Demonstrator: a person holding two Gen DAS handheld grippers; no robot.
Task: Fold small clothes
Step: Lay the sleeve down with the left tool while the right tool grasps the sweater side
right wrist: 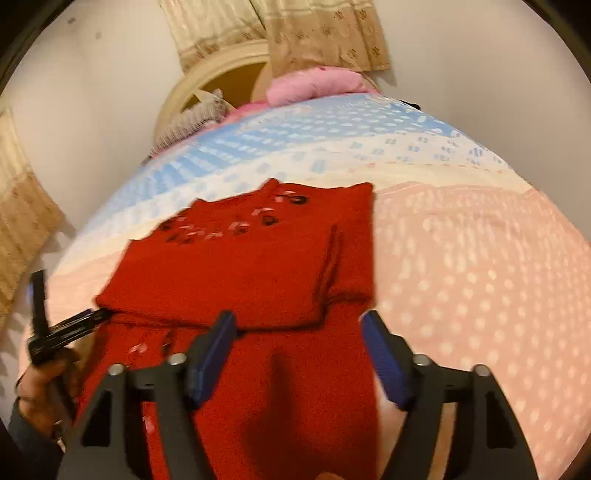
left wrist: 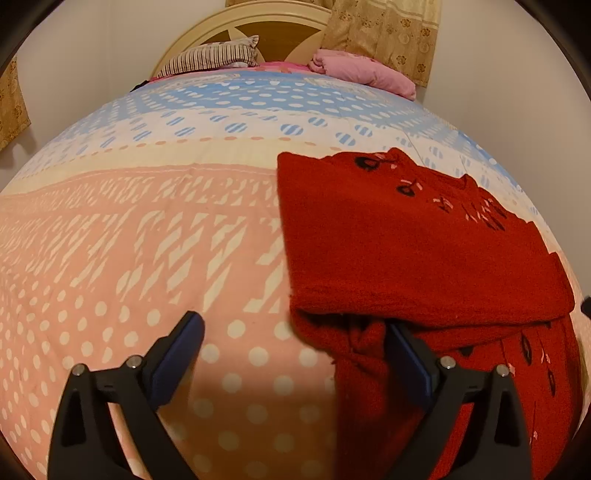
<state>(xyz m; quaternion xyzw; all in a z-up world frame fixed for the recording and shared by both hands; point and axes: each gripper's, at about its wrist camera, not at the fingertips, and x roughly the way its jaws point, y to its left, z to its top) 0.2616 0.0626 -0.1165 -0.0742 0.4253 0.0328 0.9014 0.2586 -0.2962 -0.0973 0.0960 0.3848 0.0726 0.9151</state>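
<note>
Left tool (left wrist: 295, 354): jaws spread wide, empty, at the near-left edge of the red sweater (left wrist: 417, 258) | right tool (right wrist: 299, 354): jaws apart, empty, above the unfolded lower part | sweater: partly folded on the bed's quilt (left wrist: 147, 240) | risk: pinching one layer only could drag the upper fold askew.

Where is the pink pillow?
The pink pillow sits at the far end of the bed, right of the striped pillow, below the curtain.
</note>
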